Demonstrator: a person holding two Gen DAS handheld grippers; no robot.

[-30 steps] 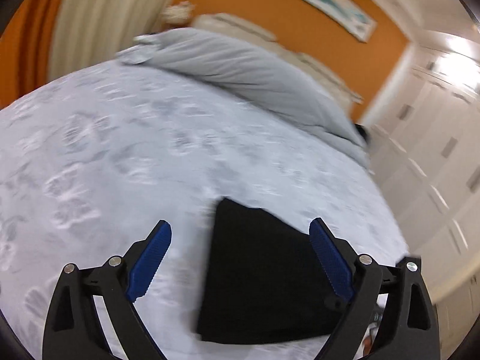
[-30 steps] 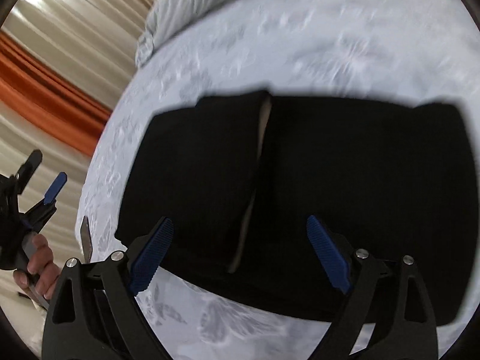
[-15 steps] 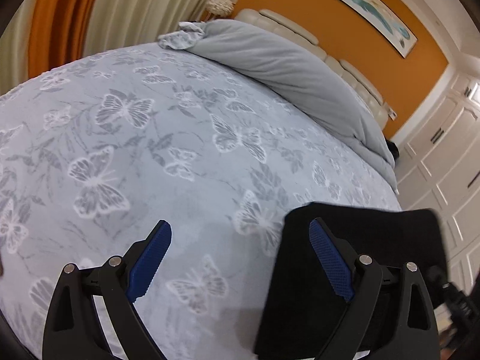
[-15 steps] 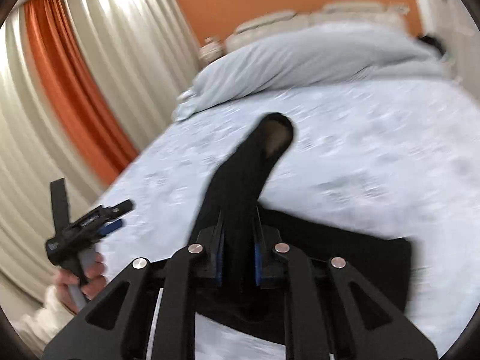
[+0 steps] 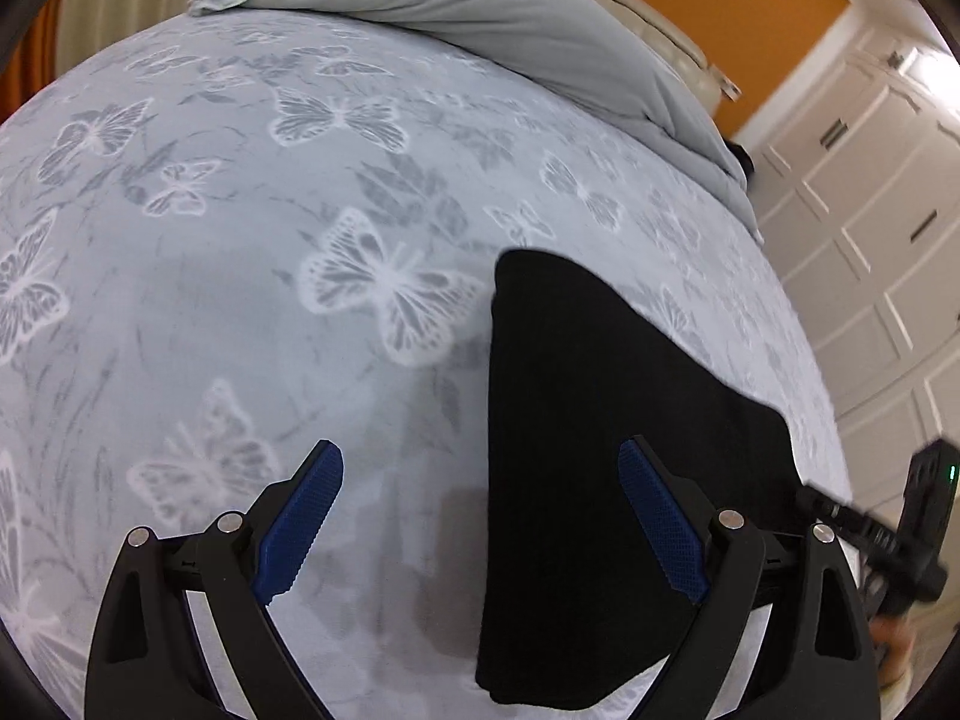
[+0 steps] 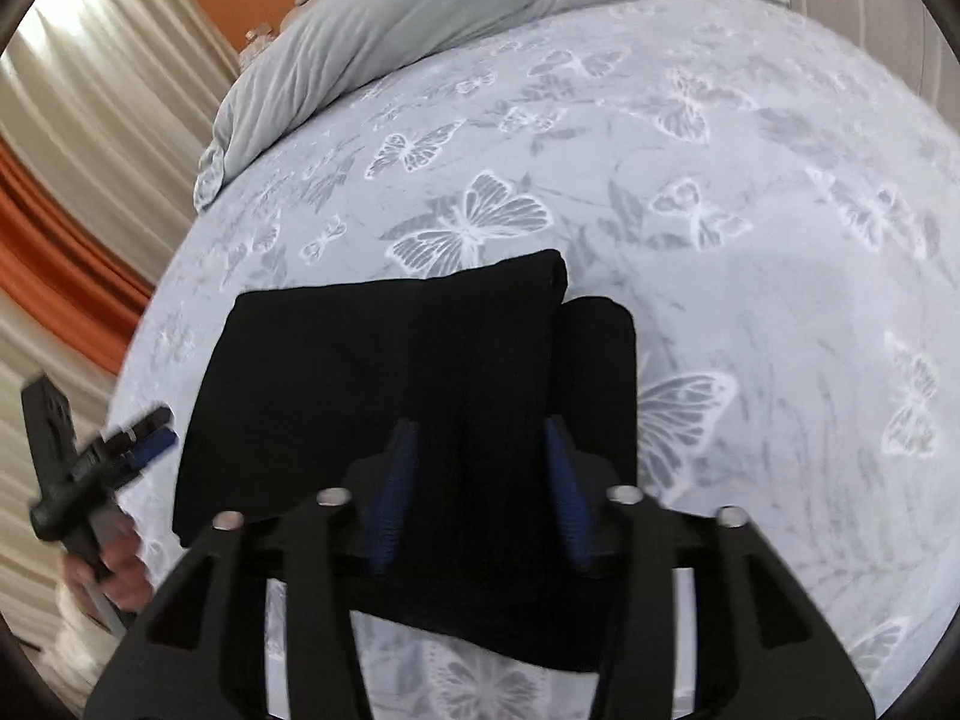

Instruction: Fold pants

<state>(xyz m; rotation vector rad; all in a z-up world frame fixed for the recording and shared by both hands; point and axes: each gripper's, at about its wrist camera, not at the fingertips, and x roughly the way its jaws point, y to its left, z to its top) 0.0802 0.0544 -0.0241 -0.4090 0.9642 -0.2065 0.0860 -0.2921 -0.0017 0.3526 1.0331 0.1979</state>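
Note:
The black pants (image 5: 600,450) lie folded on the butterfly-print bedspread (image 5: 240,276); in the right wrist view they (image 6: 372,378) form a flat stack with a top layer laid over. My left gripper (image 5: 480,516) is open and empty, hovering above the pants' left edge. My right gripper (image 6: 480,474) has its jaws partly apart, with a fold of the black cloth lying between the blue pads (image 6: 396,480). The left gripper also shows at the left edge of the right wrist view (image 6: 120,438).
A grey duvet (image 5: 480,6) is bunched at the head of the bed. White wardrobe doors (image 5: 870,210) stand to the right, curtains (image 6: 90,120) to the left. The bedspread spreads wide around the pants.
My right gripper held a raised fold of the pants shut, then brought it down over the stack and its jaws have parted. My left gripper stayed open and shifted left.

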